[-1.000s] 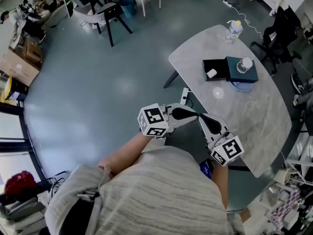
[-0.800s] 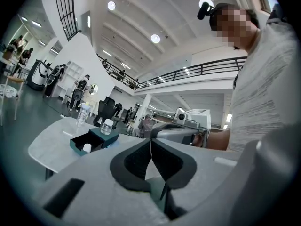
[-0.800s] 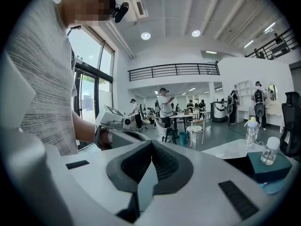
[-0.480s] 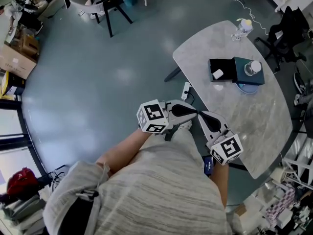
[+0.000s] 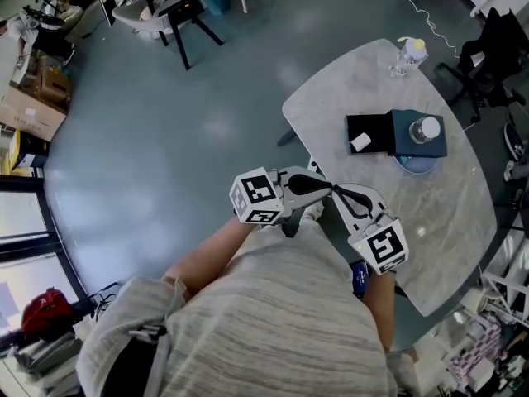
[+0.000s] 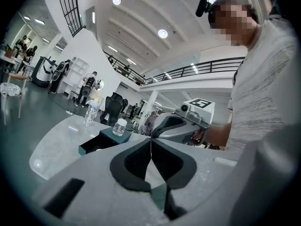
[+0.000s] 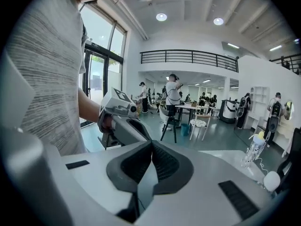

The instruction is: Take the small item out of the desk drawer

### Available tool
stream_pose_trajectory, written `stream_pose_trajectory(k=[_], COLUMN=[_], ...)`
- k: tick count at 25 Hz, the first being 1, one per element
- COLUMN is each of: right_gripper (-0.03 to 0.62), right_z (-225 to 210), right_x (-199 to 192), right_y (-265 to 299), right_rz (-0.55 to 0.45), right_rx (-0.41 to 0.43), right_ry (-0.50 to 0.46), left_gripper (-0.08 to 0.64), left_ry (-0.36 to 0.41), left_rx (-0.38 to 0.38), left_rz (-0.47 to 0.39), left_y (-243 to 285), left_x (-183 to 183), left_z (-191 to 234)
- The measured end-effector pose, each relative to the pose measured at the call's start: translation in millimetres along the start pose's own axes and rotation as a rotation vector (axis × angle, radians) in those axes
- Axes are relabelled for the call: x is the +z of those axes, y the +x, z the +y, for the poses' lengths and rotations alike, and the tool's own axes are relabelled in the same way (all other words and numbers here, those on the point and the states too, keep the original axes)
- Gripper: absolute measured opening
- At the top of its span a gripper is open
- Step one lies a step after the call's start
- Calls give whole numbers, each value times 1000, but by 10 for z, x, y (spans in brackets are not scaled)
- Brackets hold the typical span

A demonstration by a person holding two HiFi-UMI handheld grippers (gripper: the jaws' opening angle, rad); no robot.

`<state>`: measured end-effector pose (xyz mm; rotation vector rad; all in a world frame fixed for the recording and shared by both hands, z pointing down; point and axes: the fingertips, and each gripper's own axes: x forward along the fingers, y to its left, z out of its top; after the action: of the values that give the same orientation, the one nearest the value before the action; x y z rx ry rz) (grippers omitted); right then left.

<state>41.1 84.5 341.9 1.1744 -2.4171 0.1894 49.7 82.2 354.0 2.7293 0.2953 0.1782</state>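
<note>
On the grey table (image 5: 446,222) stands a small teal desk drawer box (image 5: 417,135) with its black drawer (image 5: 369,135) pulled out toward me. A small white item (image 5: 360,142) lies in the drawer. A clear jar with a white lid (image 5: 426,128) sits on top of the box. My left gripper (image 5: 328,188) and right gripper (image 5: 338,193) are held close to my chest, tips nearly touching, well short of the drawer. Both are shut and empty. The left gripper view shows the drawer box (image 6: 113,135) beyond the closed left gripper (image 6: 151,142). In its own view, my right gripper (image 7: 151,142) is closed too.
A plastic water bottle (image 5: 409,55) stands at the table's far end. A blue round dish (image 5: 413,165) lies under the box's near side. Black chairs (image 5: 178,11) stand on the floor at the back, an office chair (image 5: 496,48) at the right, and cardboard boxes (image 5: 33,106) at the left.
Both grippers stay shut and together in front of my chest. The head view has shifted a little, so the table and drawer box sit slightly differently in the picture.
</note>
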Motion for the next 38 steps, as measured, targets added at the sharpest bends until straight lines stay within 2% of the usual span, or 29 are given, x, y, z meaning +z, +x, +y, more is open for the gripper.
stream_pose_trajectory(k=[4,7,19,28,38], right_gripper=[11,11,11,11,12], right_z=[-357,-570,-1126,-1302,-1541], right_x=[-63,-218,-701,-855,-939], right_y=[-19,1,284,487,596], right_rz=[36,110,350,434,511], right_rx=[-3,-2,112,190,234], right_ry=[-38,-104,-310,-383,-488], left_gripper=[15,15,15,15,15], left_ry=[-3,-18,-97,-148,-194], left_rx=[-6,-8,20,72,98], left_rz=[8,24,51,42,37], left_y=[267,443,721,724,738], left_x=[94,81,-82,-192,-316], left_z=[233,395,974,1349,1489])
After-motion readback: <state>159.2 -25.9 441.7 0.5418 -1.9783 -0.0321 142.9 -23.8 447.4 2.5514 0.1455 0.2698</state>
